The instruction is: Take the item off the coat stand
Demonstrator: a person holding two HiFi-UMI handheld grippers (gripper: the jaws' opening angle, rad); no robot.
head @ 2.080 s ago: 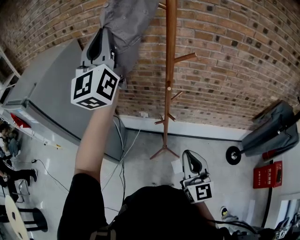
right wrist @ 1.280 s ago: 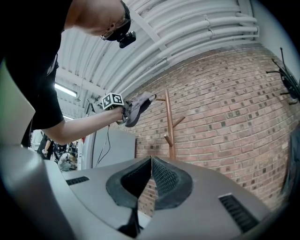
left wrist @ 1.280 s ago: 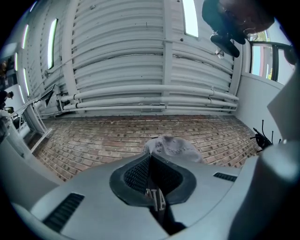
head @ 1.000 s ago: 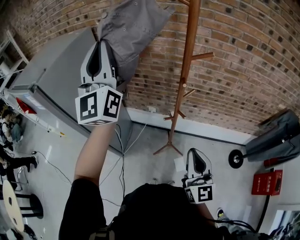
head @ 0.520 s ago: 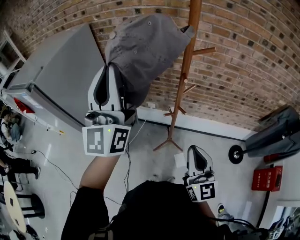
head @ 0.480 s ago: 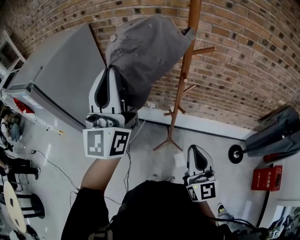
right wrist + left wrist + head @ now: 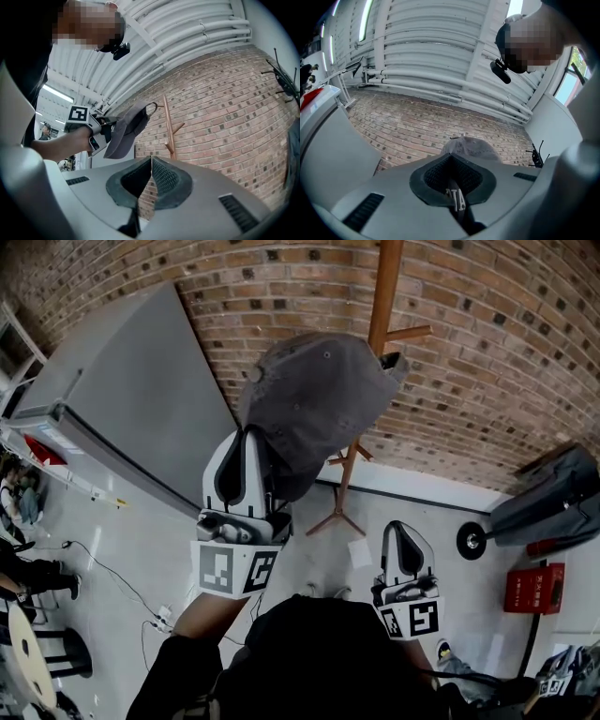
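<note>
Gripping plain grey cap (image 7: 319, 399) by edge, left hand-held gripper (image 7: 258, 434) clamped, right hand-held gripper (image 7: 401, 527) closed, empty

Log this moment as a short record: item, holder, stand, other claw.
item: grey cap
holder: left claw, shut on the cap, raised
stand: wooden coat stand against the brick wall; the cap is clear of it in the right gripper view
other claw: right claw, shut, empty, held low
</note>
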